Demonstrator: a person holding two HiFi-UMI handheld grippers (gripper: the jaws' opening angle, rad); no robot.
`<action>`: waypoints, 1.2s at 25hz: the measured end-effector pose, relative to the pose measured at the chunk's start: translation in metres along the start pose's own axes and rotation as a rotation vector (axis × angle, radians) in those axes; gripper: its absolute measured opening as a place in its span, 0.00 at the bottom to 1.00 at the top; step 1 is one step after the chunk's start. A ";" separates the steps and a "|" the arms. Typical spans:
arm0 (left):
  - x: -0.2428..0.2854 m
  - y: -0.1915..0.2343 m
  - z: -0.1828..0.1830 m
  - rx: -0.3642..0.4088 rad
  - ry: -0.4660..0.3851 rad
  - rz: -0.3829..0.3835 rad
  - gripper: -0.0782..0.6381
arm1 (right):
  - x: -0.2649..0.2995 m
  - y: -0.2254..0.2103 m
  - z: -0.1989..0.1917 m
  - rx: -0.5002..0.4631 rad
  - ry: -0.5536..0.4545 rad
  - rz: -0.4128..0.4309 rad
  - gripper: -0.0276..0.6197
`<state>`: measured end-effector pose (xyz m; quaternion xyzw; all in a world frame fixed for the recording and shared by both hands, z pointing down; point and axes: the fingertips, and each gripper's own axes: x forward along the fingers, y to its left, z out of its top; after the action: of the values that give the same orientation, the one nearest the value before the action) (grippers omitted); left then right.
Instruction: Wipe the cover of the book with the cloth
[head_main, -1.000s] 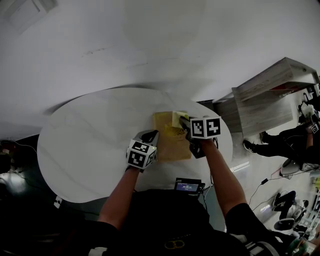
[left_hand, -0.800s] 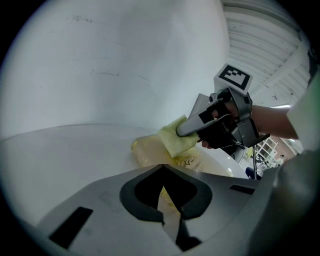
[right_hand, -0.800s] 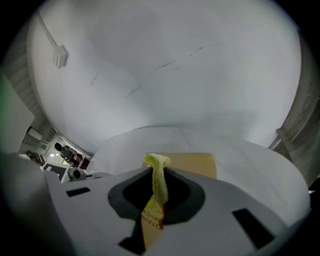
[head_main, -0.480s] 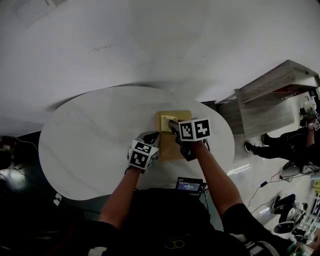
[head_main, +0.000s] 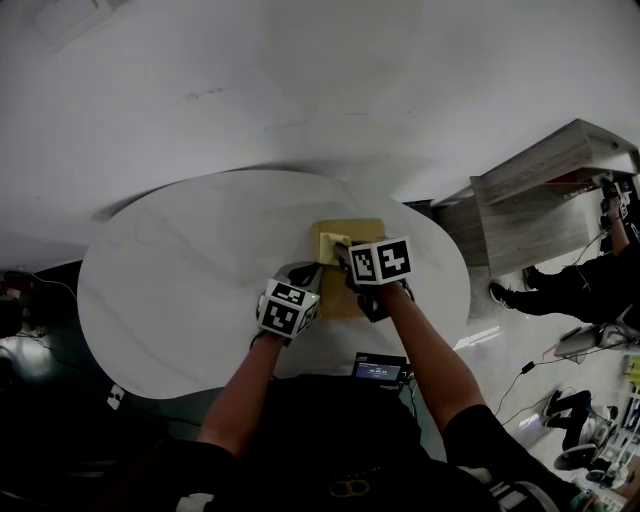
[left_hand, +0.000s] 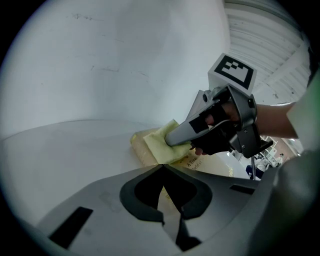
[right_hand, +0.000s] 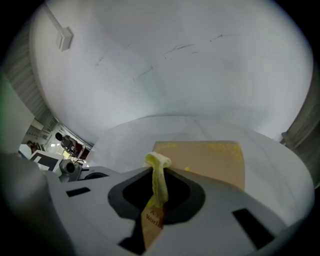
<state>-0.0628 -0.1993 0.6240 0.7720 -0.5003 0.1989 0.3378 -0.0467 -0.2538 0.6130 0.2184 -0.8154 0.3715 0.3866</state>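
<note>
Pinches the cloth (right_hand: 159, 182) in the right gripper (right_hand: 158, 172) to rub the 11 o'clock corner of the book (head_main: 362, 232), lying toward 3 o'clock on the table (head_main: 170, 290), while seemingly bracing its 7 o'clock edge with the closed, empty left gripper (left_hand: 162, 169).

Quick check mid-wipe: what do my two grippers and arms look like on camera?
Both the left gripper and right gripper have pale grey tapered fingers and a white cube of black square markers; the right's handle is black. Short black sleeves, forearms bare.
</note>
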 end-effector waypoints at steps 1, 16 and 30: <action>0.000 0.000 0.000 0.000 -0.001 0.000 0.12 | 0.000 0.000 0.000 -0.003 -0.001 -0.003 0.18; 0.000 0.000 -0.001 -0.016 0.003 -0.003 0.12 | -0.014 -0.021 -0.004 0.025 -0.019 -0.022 0.18; 0.000 0.000 0.000 -0.024 0.002 -0.002 0.12 | -0.051 -0.073 -0.014 0.091 -0.053 -0.106 0.18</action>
<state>-0.0631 -0.1994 0.6236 0.7683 -0.5014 0.1933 0.3476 0.0376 -0.2858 0.6108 0.2884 -0.7948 0.3813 0.3739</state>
